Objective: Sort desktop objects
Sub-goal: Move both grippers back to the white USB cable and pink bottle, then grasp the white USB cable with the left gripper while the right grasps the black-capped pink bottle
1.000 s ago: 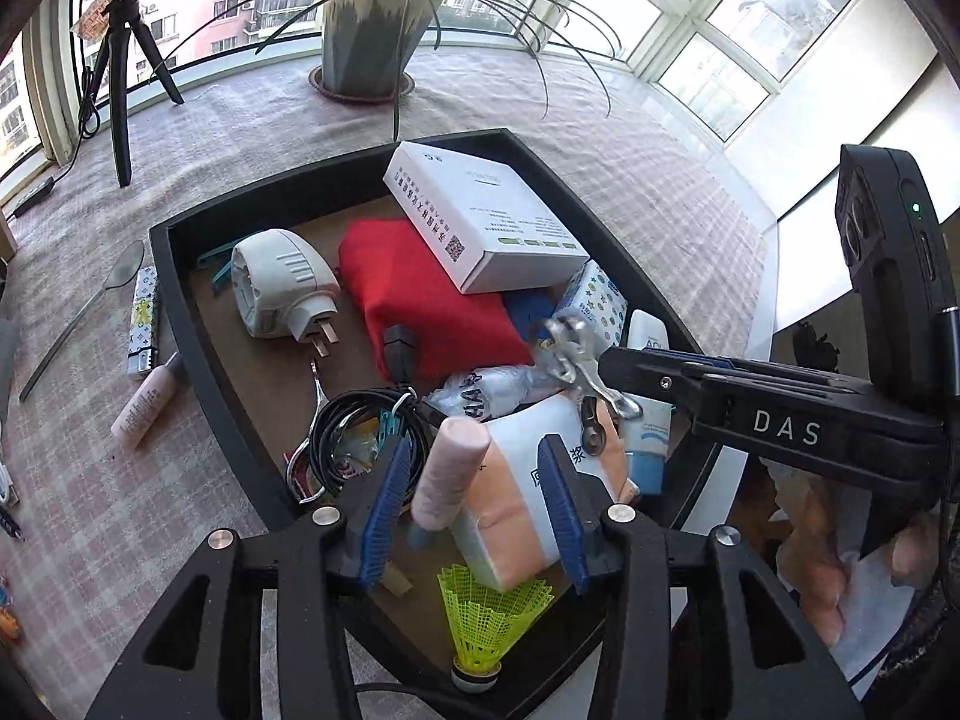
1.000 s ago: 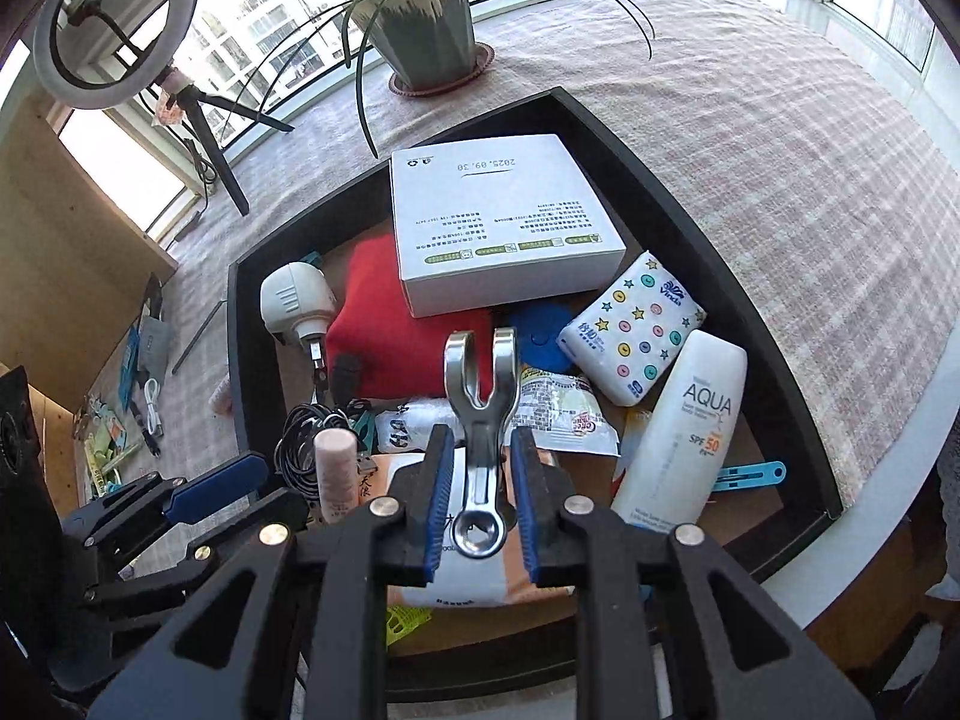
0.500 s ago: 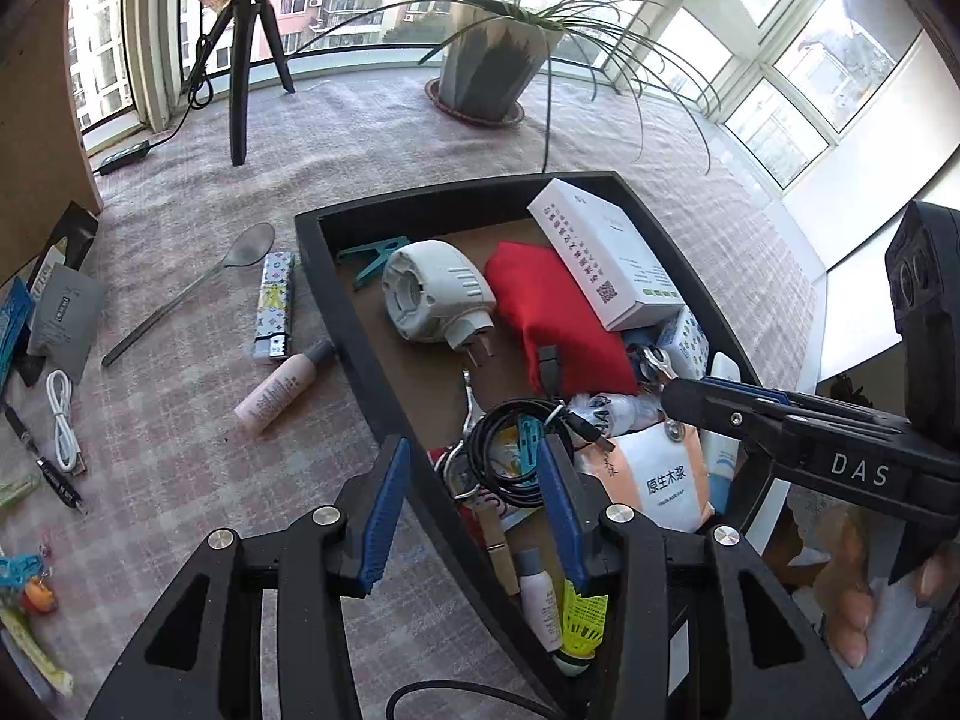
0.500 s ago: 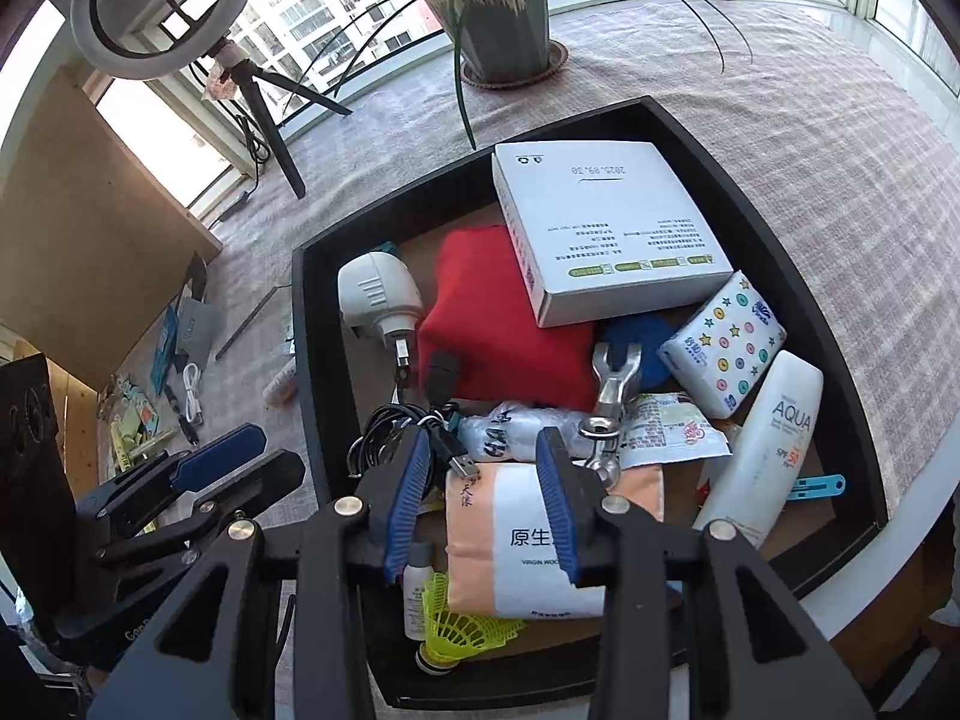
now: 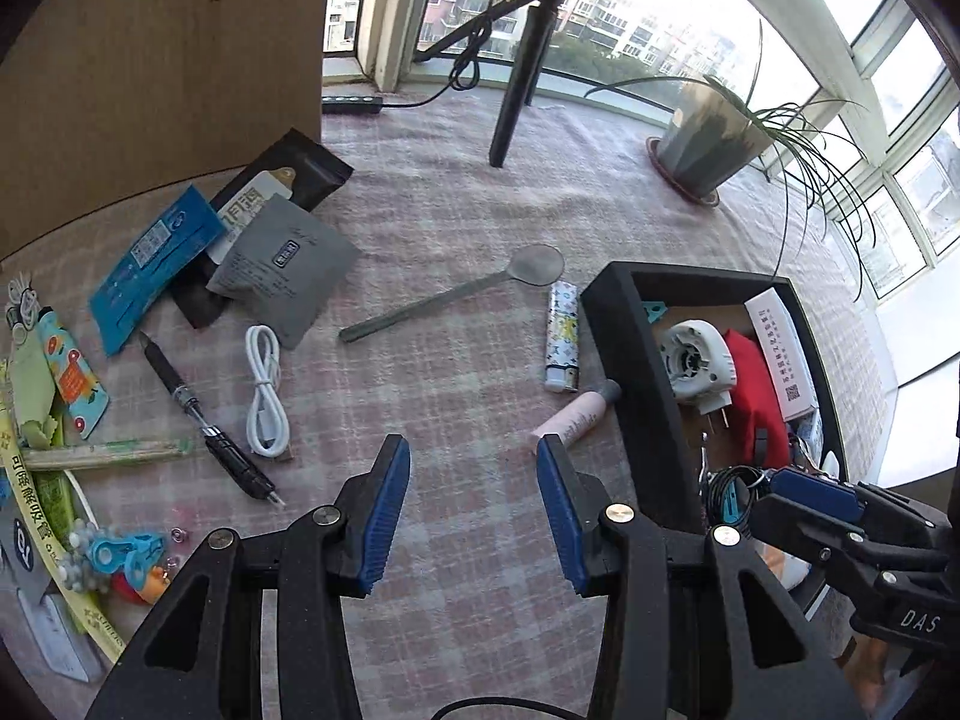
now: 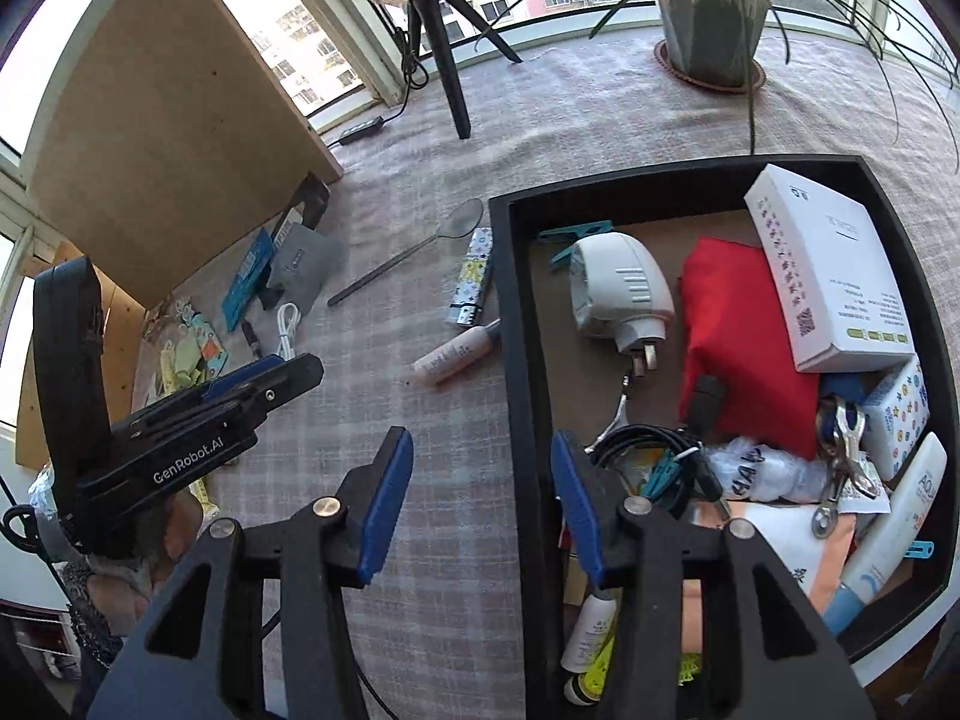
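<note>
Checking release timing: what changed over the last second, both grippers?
The right gripper let go of the wrench, which now lies in the black tray; its jaws have just been opening and are empty. The left gripper dropped its pink bottle in the tray and swung out over the tablecloth, open and empty. Tray contents otherwise unchanged.

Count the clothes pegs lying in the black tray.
3 that show: one teal peg in the black tray's far corner, another on the black cable coil, one blue by the sunscreen. Clutter may hide more.
</note>
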